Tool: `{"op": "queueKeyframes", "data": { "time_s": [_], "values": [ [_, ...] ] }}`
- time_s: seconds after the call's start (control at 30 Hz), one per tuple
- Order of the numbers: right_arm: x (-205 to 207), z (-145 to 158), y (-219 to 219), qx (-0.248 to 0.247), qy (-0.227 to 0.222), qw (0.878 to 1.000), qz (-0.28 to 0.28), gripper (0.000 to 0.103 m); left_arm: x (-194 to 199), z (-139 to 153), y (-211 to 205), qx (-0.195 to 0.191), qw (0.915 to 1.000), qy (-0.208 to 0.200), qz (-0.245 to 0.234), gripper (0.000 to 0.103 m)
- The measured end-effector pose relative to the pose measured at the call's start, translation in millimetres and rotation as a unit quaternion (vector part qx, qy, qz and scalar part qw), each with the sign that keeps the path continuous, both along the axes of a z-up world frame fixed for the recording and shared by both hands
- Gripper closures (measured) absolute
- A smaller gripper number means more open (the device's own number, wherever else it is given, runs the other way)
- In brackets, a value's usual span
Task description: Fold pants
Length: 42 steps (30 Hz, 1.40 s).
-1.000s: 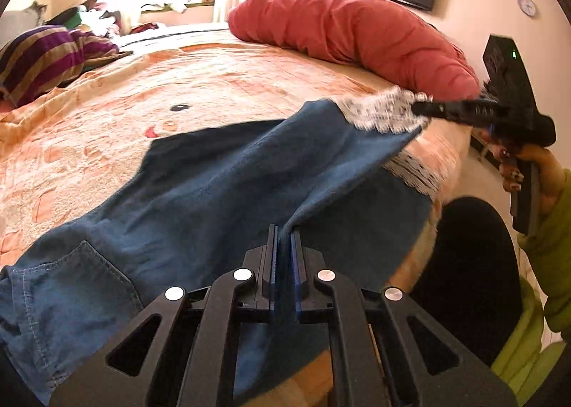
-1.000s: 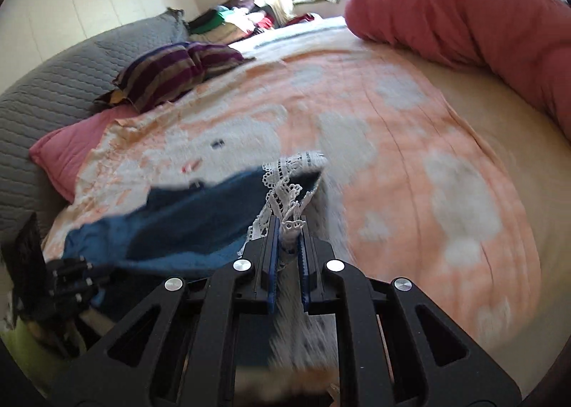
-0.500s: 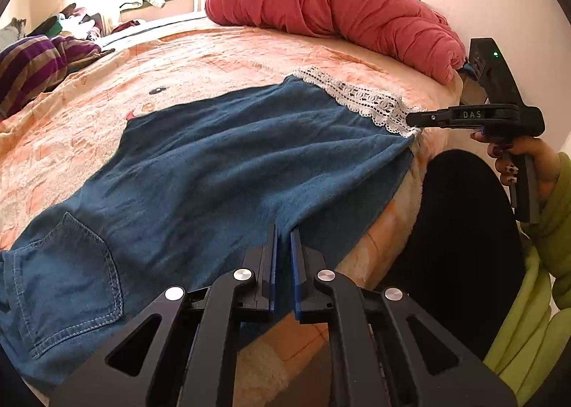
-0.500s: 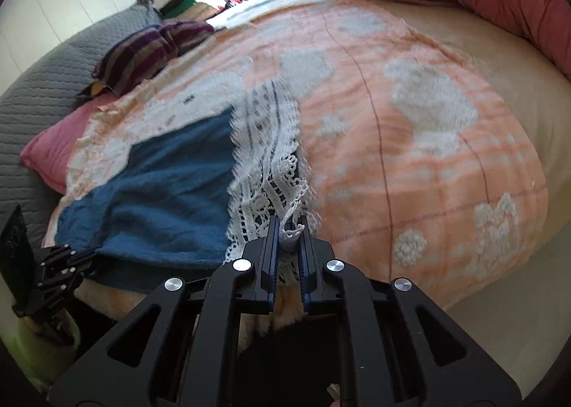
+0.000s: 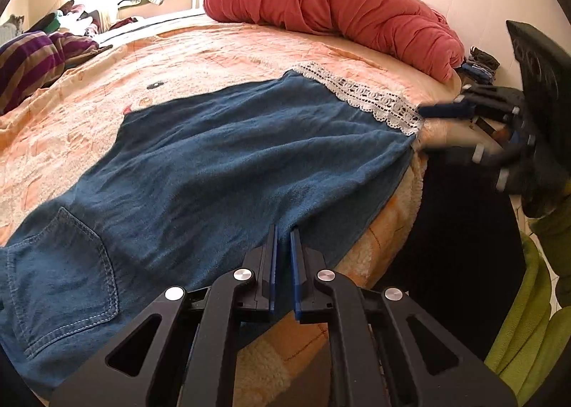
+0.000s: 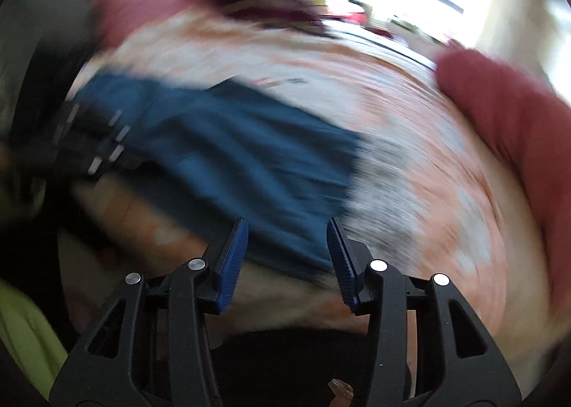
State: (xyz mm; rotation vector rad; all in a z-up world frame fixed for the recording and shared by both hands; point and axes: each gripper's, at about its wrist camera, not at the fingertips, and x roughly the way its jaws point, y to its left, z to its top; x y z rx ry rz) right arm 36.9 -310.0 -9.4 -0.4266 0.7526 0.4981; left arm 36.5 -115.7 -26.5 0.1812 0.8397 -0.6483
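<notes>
Right gripper [image 6: 287, 257] just opened – lace hem [image 5: 371, 102] dropped (pants [image 5: 232, 164] flat); left gripper [image 5: 283, 246] stays clamped.

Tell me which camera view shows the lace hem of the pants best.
The left wrist view. There the lace hem is sharp, running along the end of the pants near the bed's edge. In the right wrist view the same hem is only a pale, motion-blurred smear beside the blue cloth.

Red bolster [image 5: 342, 11] along bed's far edge

Right gripper [image 6: 287, 257] fingers, just opening, stand apart over blurred blue pants [image 6: 249, 150].
</notes>
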Motion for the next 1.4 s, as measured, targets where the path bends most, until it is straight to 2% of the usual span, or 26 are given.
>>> {"op": "queueKeyframes", "data": {
  "time_s": [0.17,0.27,0.33,0.43,0.53,0.57,0.6,0.63,0.67,0.7,0.73,0.8,0.87,0.9,0.93,1.0,1.07,1.13,1.2,1.23,1.27,1.3,1.4],
  "values": [
    [8.0,-19.2,48.0,-0.078,-0.008,0.995,0.06,0.064,-4.4,6.6,1.1,-0.004,0.9999,-0.007,-0.01,0.097],
    [17.4,-24.3,53.8,-0.081,0.02,0.994,0.077,0.103,-7.6,8.2,2.1,-0.002,0.9998,-0.004,-0.018,0.097],
    [17.3,-21.2,48.7,-0.063,0.045,0.993,0.087,0.103,-10.9,9.1,5.2,-0.005,0.9997,0.003,-0.024,0.097],
    [15.5,-24.6,41.2,-0.06,0.061,0.992,0.088,0.103,-11.0,1.5,8.3,-0.008,0.9991,0.024,-0.034,0.097],
    [11.0,-32.8,41.8,-0.068,0.081,0.991,0.084,0.101,-8.4,-11.1,12.5,-0.002,0.9983,0.052,-0.026,0.097],
    [10.7,-30.4,39.3,-0.06,0.083,0.991,0.084,0.096,-9.5,-11.1,16.6,-0.009,0.9982,0.056,-0.021,0.097],
    [10.3,-27.4,35.3,-0.049,0.087,0.992,0.082,0.079,-10.9,-9.7,21.6,-0.015,0.9981,0.059,-0.015,0.097],
    [10.3,-19.9,25.2,-0.017,0.092,0.993,0.073,0.068,-14.3,-4.9,30.6,-0.026,0.998,0.057,-0.007,0.093],
    [9.4,-13.7,15.2,0.008,0.089,0.994,0.064,0.056,-17.6,1.8,42.7,-0.042,0.9978,0.051,0.006,0.087],
    [9.9,-8.2,7.0,0.031,0.084,0.994,0.056,0.054,-19.0,5.6,51.1,-0.052,0.9974,0.047,0.019,0.069],
    [9.7,0.9,-9.1,0.072,0.074,0.994,0.04,0.053,-20.1,12.7,69.8,-0.067,0.9956,0.039,0.053,0.054],
    [12.4,11.9,-33.1,0.121,0.056,0.991,0.001,0.039,-20.1,23.3,101.7,-0.085,0.9894,0.025,0.116,0.051],
    [20.0,16.2,-51.9,0.146,0.045,0.987,-0.043,0.038,-20.8,34.5,139.9,-0.101,0.9757,0.008,0.194,0.045],
    [25.5,17.2,-62.3,0.153,0.045,0.985,-0.063,0.038,-21.1,37.8,154.9,-0.104,0.968,0.003,0.228,0.035],
    [32.9,16.8,-71.3,0.16,0.048,0.982,-0.087,0.038,-22.1,41.1,173.0,-0.098,0.956,-0.006,0.276,0.024],
    [42.1,14.7,-80.2,0.164,0.056,0.979,-0.109,0.038,-22.7,40.6,199.7,-0.088,0.9353,-0.016,0.342,0.017],
    [47.4,10.7,-85.1,0.158,0.061,0.979,-0.117,0.036,-19.8,32.1,217.3,-0.108,0.9194,0.002,0.378,0.013],
    [53.1,2.3,-83.3,0.153,0.077,0.978,-0.116,0.035,-11.8,19.9,222.7,-0.133,0.9126,0.035,0.385,0.013],
    [57.0,-5.3,-78.5,0.137,0.094,0.978,-0.122,0.034,-3.5,6.7,214.3,-0.125,0.9139,0.06,0.382,0.016],
    [57.2,-7.7,-76.0,0.132,0.1,0.978,-0.125,0.033,-2.4,2.9,210.1,-0.114,0.9141,0.06,0.384,0.036],
    [59.0,-11.5,-76.4,0.126,0.107,0.978,-0.129,0.033,-0.3,-1.0,208.8,-0.095,0.9133,0.058,0.392,0.051],
    [59.3,-14.0,-75.9,0.122,0.114,0.977,-0.133,0.032,-0.6,-1.5,208.9,-0.086,0.9139,0.053,0.393,0.055],
    [59.0,-18.8,-74.8,0.115,0.124,0.976,-0.14,0.031,-6.7,6.0,221.4,-0.108,0.9105,0.047,0.396,0.06]
  ]
}}
